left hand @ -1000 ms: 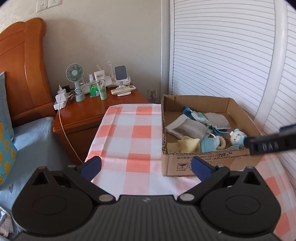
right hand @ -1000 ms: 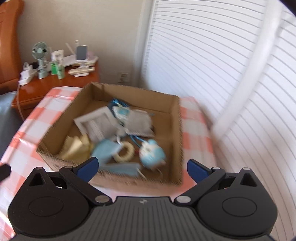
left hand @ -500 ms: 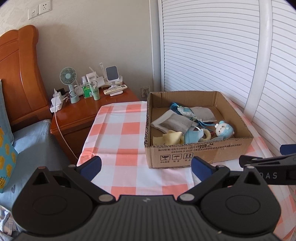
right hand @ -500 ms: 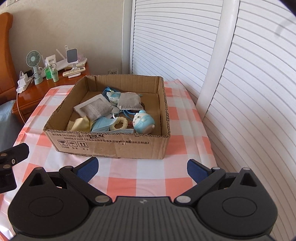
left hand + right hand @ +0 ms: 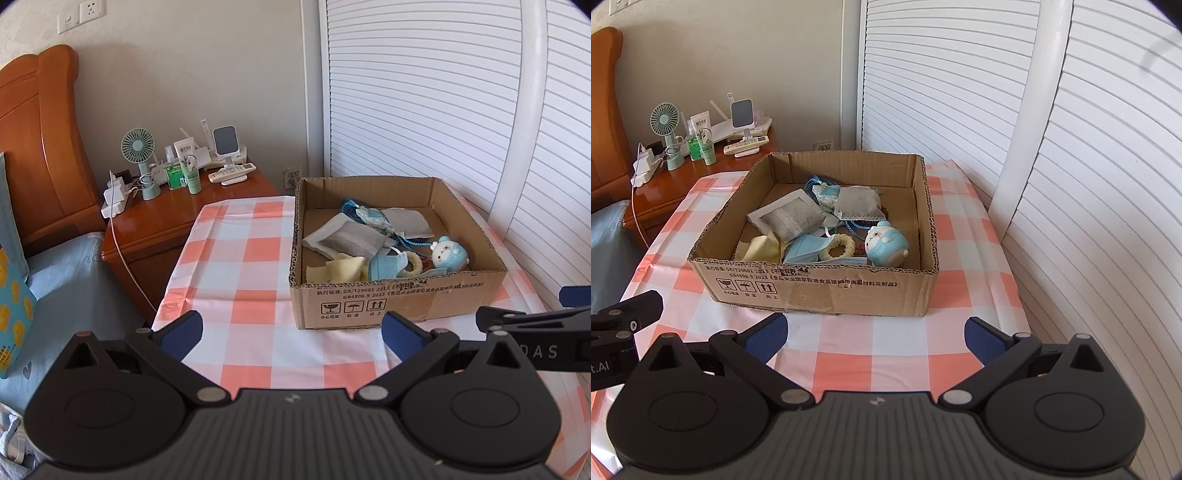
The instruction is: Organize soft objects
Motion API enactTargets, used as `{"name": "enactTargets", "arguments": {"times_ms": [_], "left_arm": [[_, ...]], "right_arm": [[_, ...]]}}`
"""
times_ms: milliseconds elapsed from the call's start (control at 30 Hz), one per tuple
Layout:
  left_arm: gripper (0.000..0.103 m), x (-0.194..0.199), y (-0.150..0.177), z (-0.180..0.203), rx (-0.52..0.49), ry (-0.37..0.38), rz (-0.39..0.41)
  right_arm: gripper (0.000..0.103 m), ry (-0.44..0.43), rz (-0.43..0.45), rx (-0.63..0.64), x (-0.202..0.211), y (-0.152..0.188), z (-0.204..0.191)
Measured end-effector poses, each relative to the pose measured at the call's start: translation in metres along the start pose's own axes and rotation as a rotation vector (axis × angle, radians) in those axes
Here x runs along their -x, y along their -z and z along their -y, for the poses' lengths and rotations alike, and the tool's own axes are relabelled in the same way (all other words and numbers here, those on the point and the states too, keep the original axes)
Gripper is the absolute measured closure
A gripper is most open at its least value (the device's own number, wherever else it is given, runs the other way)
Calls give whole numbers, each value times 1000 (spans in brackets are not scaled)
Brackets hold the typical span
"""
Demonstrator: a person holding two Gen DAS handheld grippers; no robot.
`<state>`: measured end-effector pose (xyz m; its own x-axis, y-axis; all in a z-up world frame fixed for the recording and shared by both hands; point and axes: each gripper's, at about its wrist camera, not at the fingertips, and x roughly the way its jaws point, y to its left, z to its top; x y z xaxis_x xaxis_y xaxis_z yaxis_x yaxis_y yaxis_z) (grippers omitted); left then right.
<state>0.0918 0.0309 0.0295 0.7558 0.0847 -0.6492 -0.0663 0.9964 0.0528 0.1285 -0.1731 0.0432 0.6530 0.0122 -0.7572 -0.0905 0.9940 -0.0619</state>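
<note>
Cardboard box (image 5: 827,291) open-topped; shutters (image 5: 1089,184) crowd right, seemingly.

The cardboard box (image 5: 820,291) sits on the table (image 5: 905,354), nightstand (image 5: 155,229) behind-left, plush toy (image 5: 888,248) in its front-right corner.

An open cardboard box (image 5: 820,291) sits on the checked tablecloth near the table's far right corner, holding the soft things. A grey pouch (image 5: 792,221) lies tilted at its left, a second grey pouch (image 5: 857,203) toward the back. A yellow cloth (image 5: 759,248) fills the near left corner, beside a crumpled blue mask (image 5: 809,249), a cream ring (image 5: 841,246), and a blue-and-white plush toy (image 5: 887,243) near the right wall.
</note>
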Motion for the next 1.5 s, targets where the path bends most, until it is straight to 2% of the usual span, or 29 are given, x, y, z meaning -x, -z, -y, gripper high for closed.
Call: {"name": "enactTargets", "arguments": {"times_ms": [1500], "left_arm": [[1,-1,1,0,13,-3,-18]], "right_arm": [[0,-9,17,1,9,-1,-1]]}}
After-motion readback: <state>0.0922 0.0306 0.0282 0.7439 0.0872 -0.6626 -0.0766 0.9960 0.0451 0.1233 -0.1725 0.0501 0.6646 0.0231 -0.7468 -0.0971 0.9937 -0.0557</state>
